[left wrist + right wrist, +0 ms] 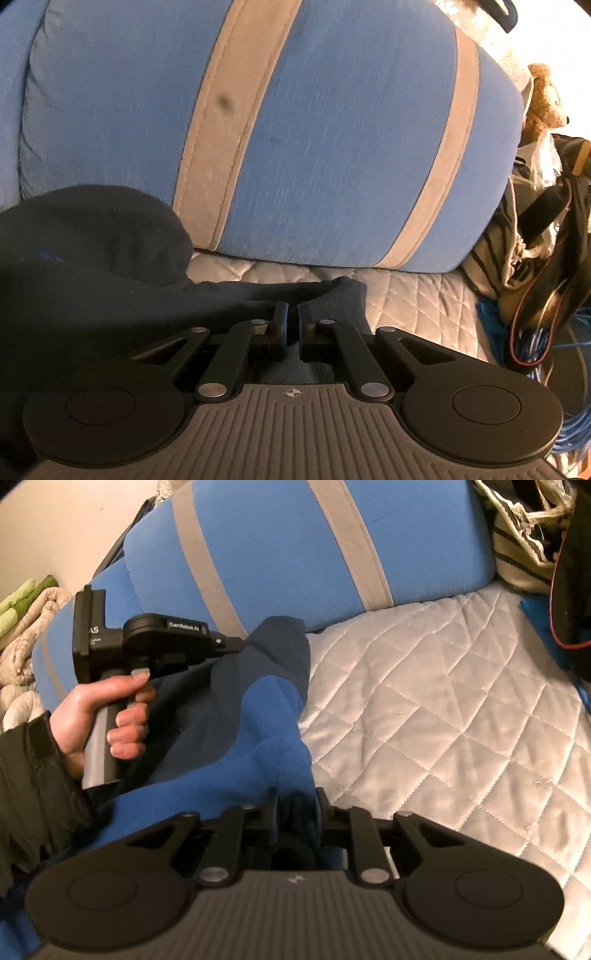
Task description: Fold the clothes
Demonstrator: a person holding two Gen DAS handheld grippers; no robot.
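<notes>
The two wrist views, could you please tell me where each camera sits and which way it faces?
Left wrist: on the left gripper, facing the blue cushion; its fingers pinch the dark garment.
Right wrist: on the right gripper, facing the same cushion over the quilted cover; the left hand shows.
Shared: garment, cushion, cover.

Open passage is being offered by the quilted silver-grey mattress cover (443, 709); it is being bounded behind by the blue grey-striped cushion (314, 129) and rightward by cluttered dark bags (546, 229).
</notes>
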